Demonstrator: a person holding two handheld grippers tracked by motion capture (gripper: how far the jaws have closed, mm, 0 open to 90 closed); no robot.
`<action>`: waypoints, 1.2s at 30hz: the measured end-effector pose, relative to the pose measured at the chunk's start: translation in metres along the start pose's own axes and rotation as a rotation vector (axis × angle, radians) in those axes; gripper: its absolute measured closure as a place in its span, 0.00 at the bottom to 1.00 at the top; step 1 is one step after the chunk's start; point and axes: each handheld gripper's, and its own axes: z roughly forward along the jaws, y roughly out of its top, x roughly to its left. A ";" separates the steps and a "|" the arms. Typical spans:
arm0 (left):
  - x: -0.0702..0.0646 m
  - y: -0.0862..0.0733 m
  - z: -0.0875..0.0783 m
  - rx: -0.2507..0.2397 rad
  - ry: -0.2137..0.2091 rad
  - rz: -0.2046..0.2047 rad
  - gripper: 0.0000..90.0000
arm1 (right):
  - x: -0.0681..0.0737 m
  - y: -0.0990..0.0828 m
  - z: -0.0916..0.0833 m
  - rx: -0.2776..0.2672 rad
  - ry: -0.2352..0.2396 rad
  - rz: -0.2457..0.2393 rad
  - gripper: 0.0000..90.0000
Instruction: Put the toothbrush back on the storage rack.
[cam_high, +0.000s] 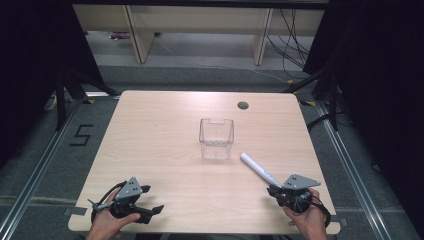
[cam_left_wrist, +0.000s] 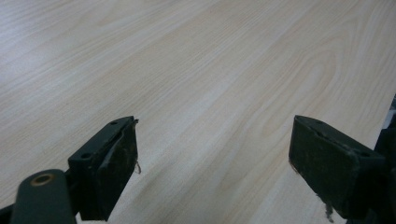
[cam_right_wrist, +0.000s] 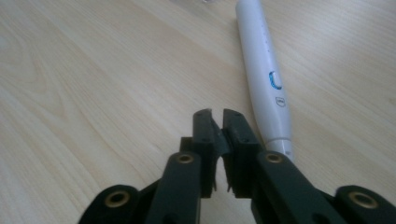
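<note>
A white electric toothbrush handle (cam_high: 258, 169) lies on the wooden table (cam_high: 165, 135), running from near the clear box toward the front right. In the right gripper view the same white handle (cam_right_wrist: 266, 74), with a blue ring mark, lies just to the right of the jaws. My right gripper (cam_right_wrist: 216, 116) is shut with nothing between its jaws; it rests at the handle's near end (cam_high: 275, 190). My left gripper (cam_high: 152, 212) stands open at the front left, and its jaws (cam_left_wrist: 215, 154) frame bare wood.
A clear plastic box (cam_high: 216, 138) stands upright near the table's middle, just beyond the far end of the white handle. A round cable hole (cam_high: 243, 105) sits near the far edge. Dark curtains and metal rails flank the table.
</note>
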 end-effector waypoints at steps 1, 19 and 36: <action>0.000 0.000 -0.001 0.006 0.004 0.000 0.17 | -0.002 0.000 0.000 0.001 -0.014 -0.018 0.97; 0.000 0.000 0.000 -0.003 0.004 -0.008 0.17 | -0.011 -0.005 0.009 0.116 -0.051 -0.020 1.00; 0.001 0.000 -0.001 0.002 0.003 -0.006 0.17 | -0.022 -0.008 0.009 0.164 -0.088 -0.034 1.00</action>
